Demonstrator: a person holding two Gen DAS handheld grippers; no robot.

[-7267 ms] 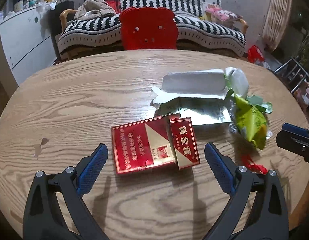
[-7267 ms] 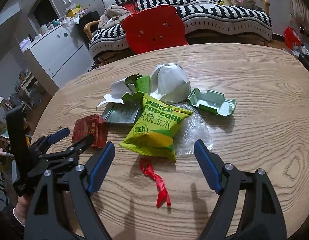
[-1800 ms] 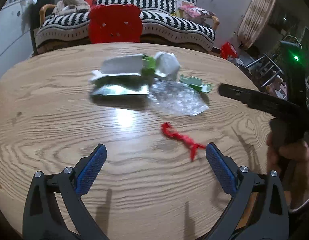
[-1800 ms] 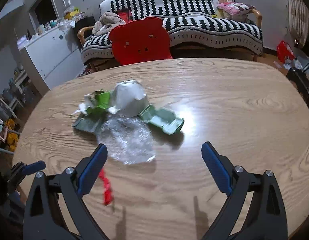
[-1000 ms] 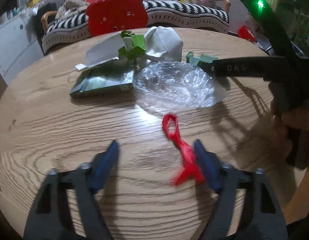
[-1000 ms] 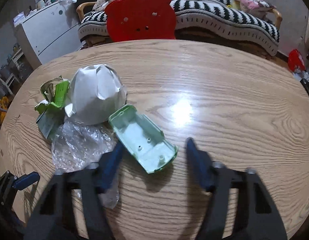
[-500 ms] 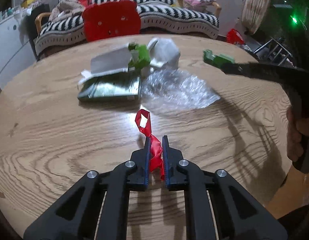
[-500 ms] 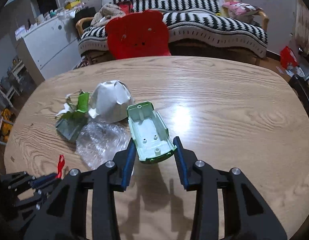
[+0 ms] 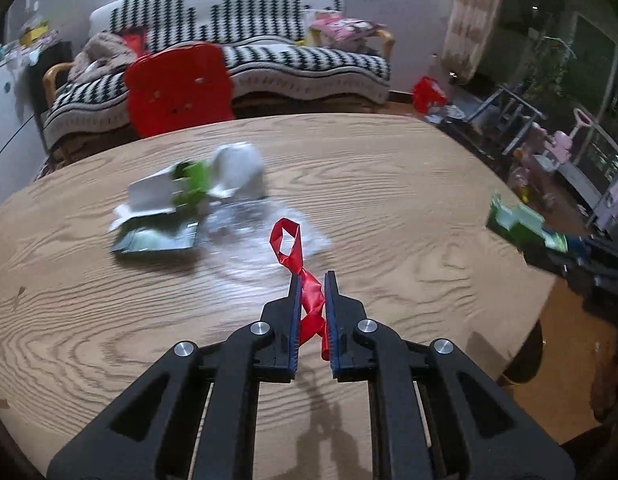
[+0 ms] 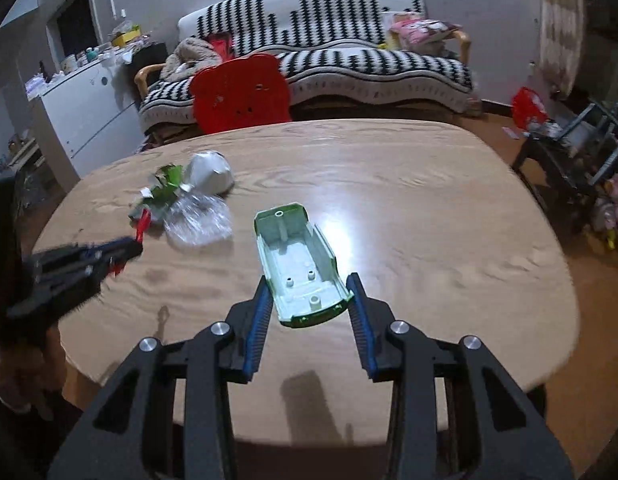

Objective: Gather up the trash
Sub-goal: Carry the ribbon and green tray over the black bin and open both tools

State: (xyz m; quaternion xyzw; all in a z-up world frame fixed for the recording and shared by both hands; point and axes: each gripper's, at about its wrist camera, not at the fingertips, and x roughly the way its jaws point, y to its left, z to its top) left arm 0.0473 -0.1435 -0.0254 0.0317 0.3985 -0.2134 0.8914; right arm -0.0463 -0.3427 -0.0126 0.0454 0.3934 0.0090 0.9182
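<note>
My left gripper (image 9: 311, 280) is shut on a red ribbon strip (image 9: 293, 254) and holds it above the wooden table (image 9: 389, 184). My right gripper (image 10: 309, 284) is shut on a pale green plastic tray (image 10: 299, 258), lifted above the table near its front edge. The tray also shows at the right of the left wrist view (image 9: 517, 226). The left gripper with the ribbon shows at the left of the right wrist view (image 10: 127, 246). On the table lie a clear plastic wrapper (image 10: 199, 220), a white crumpled paper (image 10: 211, 172) and green and white packaging scraps (image 9: 165, 208).
A red chair back (image 9: 177, 88) stands at the table's far side, with a striped sofa (image 9: 293, 68) behind it. A white cabinet (image 10: 85, 112) is at the left. Metal racks and toys (image 9: 549, 136) stand on the floor at the right.
Both grippers, shut on the ribbon and the tray, have lifted and pulled back from the trash pile. The tray has moved further right, away from the pile.
</note>
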